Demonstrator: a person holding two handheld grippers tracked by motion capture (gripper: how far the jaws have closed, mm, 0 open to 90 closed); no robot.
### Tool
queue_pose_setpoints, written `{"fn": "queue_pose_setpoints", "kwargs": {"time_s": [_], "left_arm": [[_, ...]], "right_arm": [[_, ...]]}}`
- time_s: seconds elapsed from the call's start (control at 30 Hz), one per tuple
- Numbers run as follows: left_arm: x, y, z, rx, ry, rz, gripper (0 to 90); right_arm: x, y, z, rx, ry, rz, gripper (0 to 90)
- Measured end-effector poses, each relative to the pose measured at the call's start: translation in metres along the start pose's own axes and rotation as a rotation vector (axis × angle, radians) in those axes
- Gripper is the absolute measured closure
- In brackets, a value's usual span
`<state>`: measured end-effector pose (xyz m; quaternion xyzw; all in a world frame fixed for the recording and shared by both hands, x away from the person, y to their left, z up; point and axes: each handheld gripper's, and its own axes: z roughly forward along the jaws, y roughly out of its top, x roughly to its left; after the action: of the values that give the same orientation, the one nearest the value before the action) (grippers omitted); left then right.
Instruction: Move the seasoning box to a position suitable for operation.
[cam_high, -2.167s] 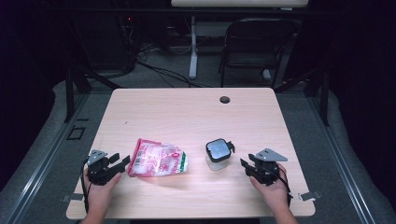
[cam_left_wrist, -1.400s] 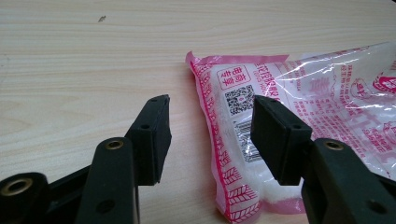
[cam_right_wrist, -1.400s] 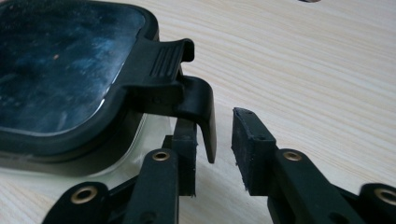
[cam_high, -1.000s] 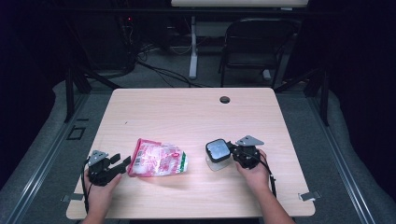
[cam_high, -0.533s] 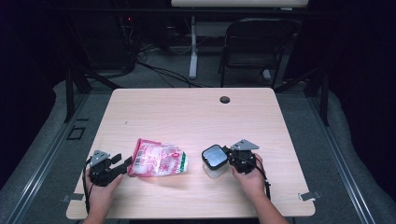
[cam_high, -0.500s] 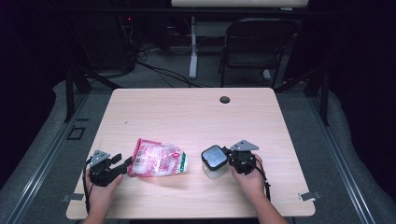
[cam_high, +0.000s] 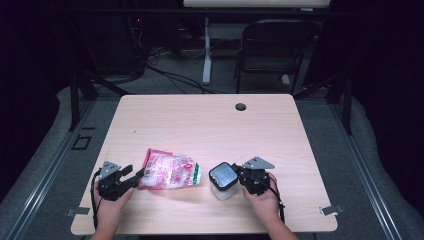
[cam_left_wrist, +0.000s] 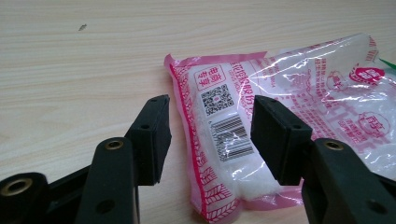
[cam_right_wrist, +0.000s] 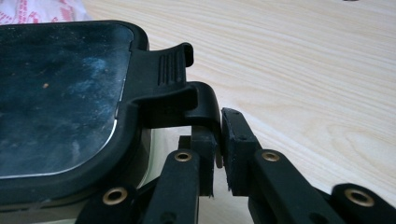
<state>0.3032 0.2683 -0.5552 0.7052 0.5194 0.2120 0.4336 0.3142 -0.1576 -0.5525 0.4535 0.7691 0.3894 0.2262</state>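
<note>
A pink and clear plastic bag (cam_high: 170, 170) of white grains lies flat on the wooden table (cam_high: 210, 125), front left. My left gripper (cam_high: 135, 177) lies at the bag's left end. In the left gripper view its jaws (cam_left_wrist: 210, 126) stand open on either side of the bag's barcode corner (cam_left_wrist: 224, 126), with the pads off it. A small clear container with a black lid (cam_high: 223, 177) stands to the right of the bag. My right gripper (cam_high: 239, 177) is at its right side, shut (cam_right_wrist: 219, 140) on the lid's black latch (cam_right_wrist: 173, 88).
A round cable hole (cam_high: 240, 106) sits near the table's far edge. A black chair (cam_high: 272, 50) and a desk leg with cables stand on the floor behind the table. The table's far half is bare wood.
My right gripper came in from the right, reached the container's latch and has shifted left with it; the container has moved slightly left toward the bag. The left gripper has stayed put.
</note>
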Motion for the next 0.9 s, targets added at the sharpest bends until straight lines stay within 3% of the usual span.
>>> {"fn": "queue_pose_setpoints", "kwargs": {"time_s": [0.27,0.47,0.5,0.6,0.73,0.9], "left_arm": [[-0.009,0.001,-0.001,0.003,-0.023,0.028,47.3],[-0.013,0.001,-0.001,-0.007,-0.030,0.036,47.3],[-0.014,0.001,-0.002,-0.002,-0.030,0.046,47.3],[-0.016,0.001,-0.002,-0.002,-0.031,0.055,47.3],[-0.022,0.002,-0.002,-0.009,-0.042,0.073,47.3],[-0.033,0.003,-0.003,-0.017,-0.065,0.099,47.3]], "right_arm": [[0.016,-0.004,0.000,0.014,-0.028,-0.049,83.7],[0.022,-0.006,-0.001,0.008,-0.044,-0.045,83.7],[0.024,-0.009,-0.001,0.010,-0.037,-0.027,83.9],[0.027,-0.011,-0.005,0.030,-0.036,-0.036,83.3],[0.026,-0.011,-0.014,0.012,-0.004,-0.005,79.5],[0.029,-0.017,-0.029,0.019,0.037,-0.018,76.0]]}}
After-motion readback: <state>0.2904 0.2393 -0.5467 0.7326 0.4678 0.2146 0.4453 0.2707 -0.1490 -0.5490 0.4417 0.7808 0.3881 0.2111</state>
